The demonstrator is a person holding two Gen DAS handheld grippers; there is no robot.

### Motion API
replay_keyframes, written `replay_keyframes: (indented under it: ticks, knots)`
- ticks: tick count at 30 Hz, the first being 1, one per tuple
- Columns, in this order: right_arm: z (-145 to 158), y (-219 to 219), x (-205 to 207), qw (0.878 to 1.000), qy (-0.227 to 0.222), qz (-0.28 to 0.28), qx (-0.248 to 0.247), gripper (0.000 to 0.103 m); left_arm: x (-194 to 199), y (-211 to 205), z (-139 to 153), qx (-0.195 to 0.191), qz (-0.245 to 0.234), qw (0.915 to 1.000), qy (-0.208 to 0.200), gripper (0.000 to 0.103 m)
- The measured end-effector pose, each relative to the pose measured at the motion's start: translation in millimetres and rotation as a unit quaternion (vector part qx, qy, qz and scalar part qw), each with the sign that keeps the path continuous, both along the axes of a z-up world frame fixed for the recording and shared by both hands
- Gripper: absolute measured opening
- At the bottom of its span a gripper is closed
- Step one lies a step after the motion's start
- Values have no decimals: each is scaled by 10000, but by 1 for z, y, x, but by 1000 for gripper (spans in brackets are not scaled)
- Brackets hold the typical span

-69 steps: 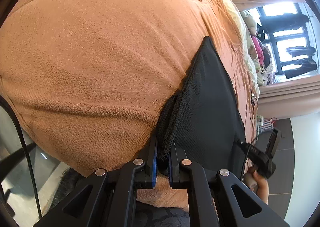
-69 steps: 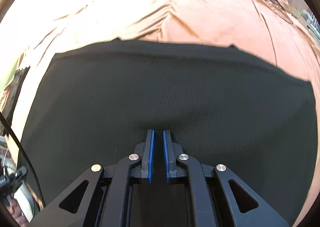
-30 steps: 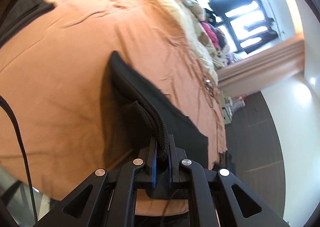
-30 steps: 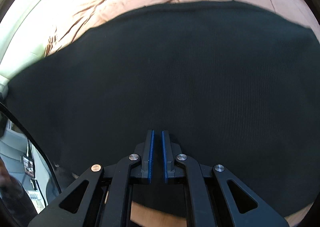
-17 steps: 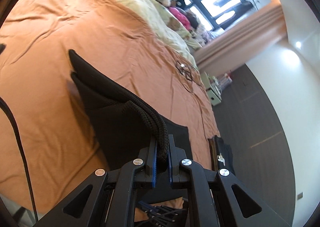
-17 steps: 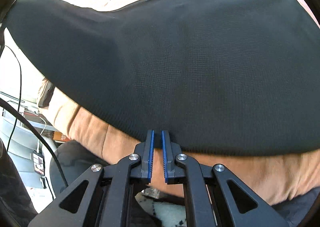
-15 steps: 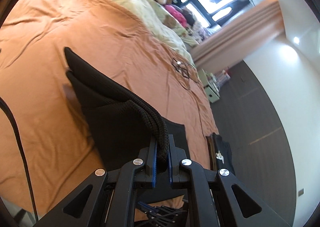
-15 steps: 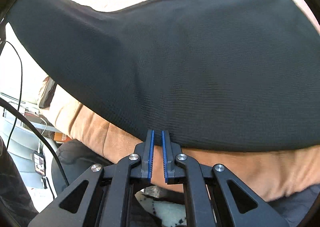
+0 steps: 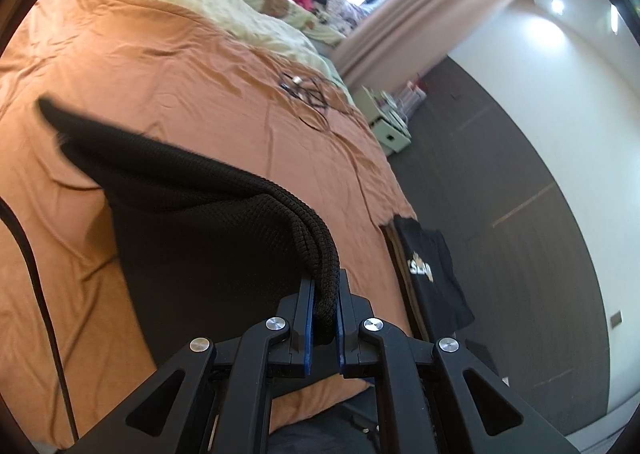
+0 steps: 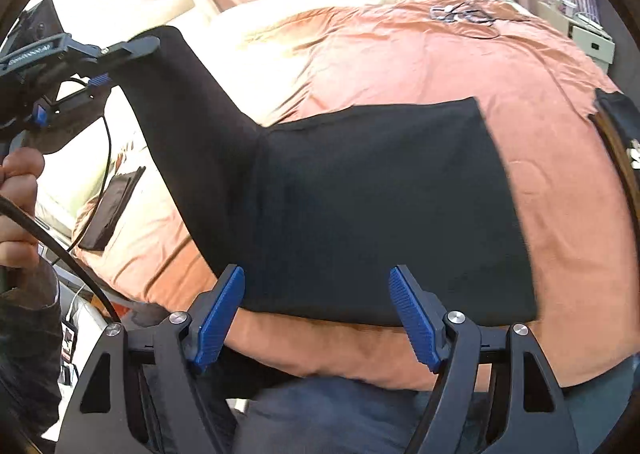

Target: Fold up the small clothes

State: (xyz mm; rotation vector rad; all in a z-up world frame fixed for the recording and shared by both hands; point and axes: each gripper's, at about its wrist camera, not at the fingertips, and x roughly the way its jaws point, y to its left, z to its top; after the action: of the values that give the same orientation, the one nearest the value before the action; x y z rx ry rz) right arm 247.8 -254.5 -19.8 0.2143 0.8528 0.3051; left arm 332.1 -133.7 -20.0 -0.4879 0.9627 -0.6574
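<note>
My left claw point(image 9: 323, 318) is pinching the black garment's point(image 10: 360, 206) bunched edge; my right claw point(image 10: 318, 314) is spreading wide, jaws just opened, gripping nothing, over the bed point(image 10: 400, 66).

A garment point(image 10: 380, 206) lies on the bed point(image 10: 400, 54) near its front edge, with one corner lifted up to the left. Behind it, farther up the bed, lies a tangle of cables point(image 10: 464, 14). Another garment point(image 9: 434, 274), perhaps a shirt, hangs off the bed's right edge.

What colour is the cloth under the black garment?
Orange-brown, plain: the bed cover, clearest in the right wrist view.
</note>
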Motion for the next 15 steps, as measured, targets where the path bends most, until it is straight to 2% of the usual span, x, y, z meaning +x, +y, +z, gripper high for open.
replay_keyframes:
  ticks: [6, 7, 15]
  knots:
    - [-10, -49, -17, 9996, 9, -271, 129, 73, 5, -53, -9, 118, -409, 9990, 120, 8]
    - [-12, -44, -17, 9994, 30, -298, 144, 73, 6, -64, -14, 150, -508, 9984, 173, 8]
    - [-32, -105, -28, 9965, 236, -689, 408, 73, 0, -142, -48, 408, -1154, 9913, 481, 8]
